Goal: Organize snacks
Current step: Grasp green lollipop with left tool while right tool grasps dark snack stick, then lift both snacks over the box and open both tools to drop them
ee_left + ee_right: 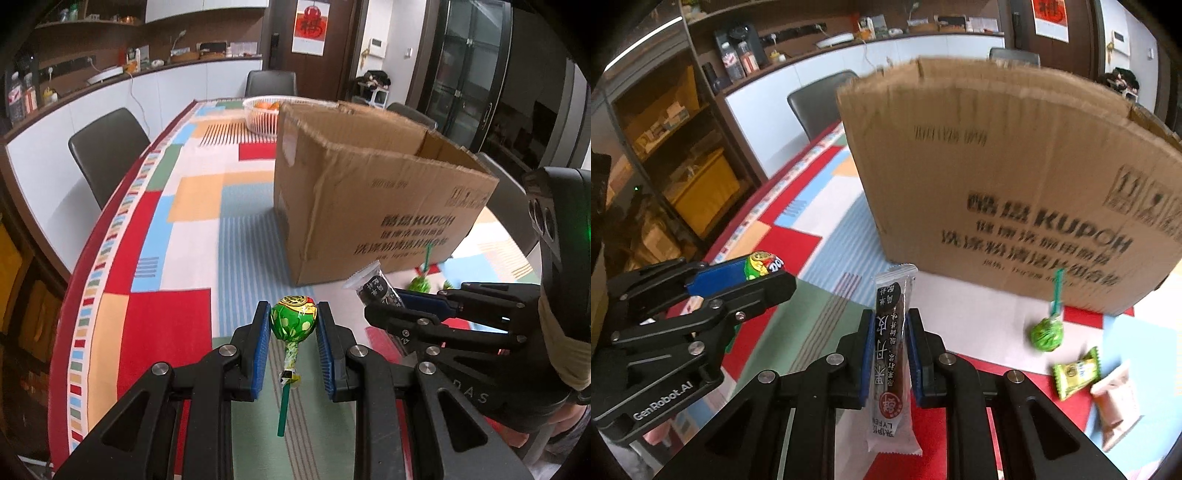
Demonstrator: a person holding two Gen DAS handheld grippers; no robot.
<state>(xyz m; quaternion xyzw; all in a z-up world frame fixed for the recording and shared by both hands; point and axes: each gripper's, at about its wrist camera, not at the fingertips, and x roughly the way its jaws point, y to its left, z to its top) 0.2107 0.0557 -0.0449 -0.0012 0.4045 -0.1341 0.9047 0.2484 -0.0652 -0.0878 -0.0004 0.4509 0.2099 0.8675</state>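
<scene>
Left wrist view: your left hand-held gripper (293,325) pinches a green lollipop (293,319) by its wrapped head between the blue pads (260,350), with the green stick pointing back toward you above the tabletop (177,236). Ahead and to the right stands the open cardboard box (369,206), with a white basket (260,116) of orange fruit behind it at the far end of the tabletop. Your right hand-held gripper (384,301) sits just to the right, and the end of a dark snack bar (373,286) sticks out from it.

In the right wrist view, your right hand-held gripper (888,350) is pressed onto that long fruit-leather bar (890,354), which stands roughly upright between the fingers, its top end near the printed front wall of the box (1015,184). To the right, on the tabletop, a second green lollipop (1047,332) lies just in front of the box. Nearer you lie a small green packet (1075,373) and a pink packet (1117,406), close together. Your left hand-held gripper (764,267) shows at the left, the lollipop's head between its fingers.
</scene>
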